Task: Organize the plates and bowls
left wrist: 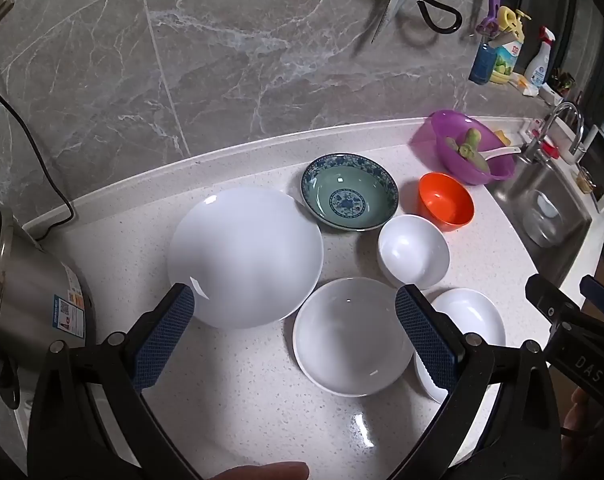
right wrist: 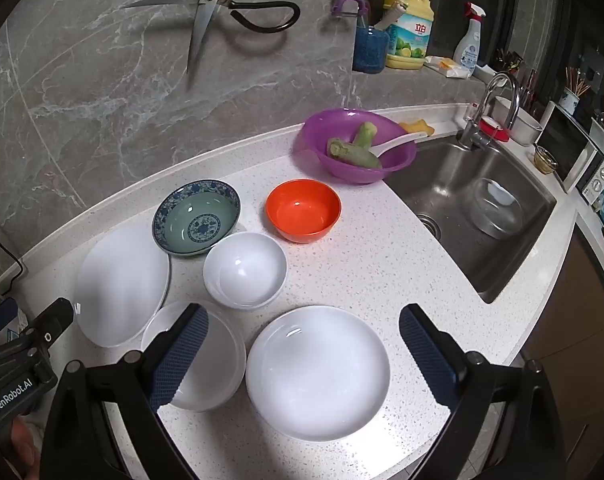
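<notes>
left gripper (left wrist: 294, 328): jaws wide apart, nothing clamped; hangs above the near-left of the counter, tilted down.
right gripper (right wrist: 304, 344): jaws wide apart, nothing clamped; hangs above the near edge, tilted down.
big white plate (left wrist: 244, 256): left of the group, flat on the countertop (left wrist: 238, 400).
white shallow bowl (left wrist: 348, 336): near, just right of the big plate; seen between the left gripper's pads, not touched.
near white plate (right wrist: 318, 372): nearest on the right, seen between the right gripper's pads, not touched.
small white bowl (right wrist: 245, 268): middle of the group, upright.
blue-patterned bowl (right wrist: 196, 218): far, close to the big plate's far-right rim; contact unclear.
orange bowl (right wrist: 303, 210): far right of the group, standing apart.
purple basin (right wrist: 358, 146): further back by the sink (right wrist: 474, 204), holds green vegetable pieces and a white spoon.
rice cooker (left wrist: 26, 300): far left edge of the counter.
</notes>
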Demonstrator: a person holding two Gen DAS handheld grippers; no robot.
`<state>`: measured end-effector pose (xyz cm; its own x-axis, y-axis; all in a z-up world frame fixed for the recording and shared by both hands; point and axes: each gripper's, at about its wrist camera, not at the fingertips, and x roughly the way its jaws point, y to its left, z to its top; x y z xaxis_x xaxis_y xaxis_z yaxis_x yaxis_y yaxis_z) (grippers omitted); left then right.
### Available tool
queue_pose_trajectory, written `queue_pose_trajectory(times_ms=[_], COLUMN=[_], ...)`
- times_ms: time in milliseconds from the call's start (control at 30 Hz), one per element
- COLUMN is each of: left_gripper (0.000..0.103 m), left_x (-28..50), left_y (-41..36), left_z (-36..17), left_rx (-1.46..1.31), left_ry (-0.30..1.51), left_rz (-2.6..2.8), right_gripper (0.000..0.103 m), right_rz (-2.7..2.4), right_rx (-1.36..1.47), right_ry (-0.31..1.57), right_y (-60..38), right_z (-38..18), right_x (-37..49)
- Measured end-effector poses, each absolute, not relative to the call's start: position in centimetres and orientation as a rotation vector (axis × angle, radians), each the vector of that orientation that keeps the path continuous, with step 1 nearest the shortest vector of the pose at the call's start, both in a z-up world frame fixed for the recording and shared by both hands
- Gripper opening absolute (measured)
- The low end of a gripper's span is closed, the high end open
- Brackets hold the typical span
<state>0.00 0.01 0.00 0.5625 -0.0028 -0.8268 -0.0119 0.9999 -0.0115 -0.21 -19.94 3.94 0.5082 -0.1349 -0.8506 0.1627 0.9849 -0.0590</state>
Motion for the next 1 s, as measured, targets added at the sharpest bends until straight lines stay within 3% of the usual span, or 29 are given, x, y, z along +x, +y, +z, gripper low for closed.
queue_pose_trajectory(times_ms=[1000], left_gripper=[0.102], left_x=[-0.09], left_y=[-0.03], left_z=[0.03], left_rx=[-0.013], left_ry=[0.98], left_rz=[0.007], right_gripper=[0.098], right_rz=[-0.181], right_rx=[0.025], right_ry=[1.028], right_y=[-19.96], right_z=[3.78], right_x=[-0.19])
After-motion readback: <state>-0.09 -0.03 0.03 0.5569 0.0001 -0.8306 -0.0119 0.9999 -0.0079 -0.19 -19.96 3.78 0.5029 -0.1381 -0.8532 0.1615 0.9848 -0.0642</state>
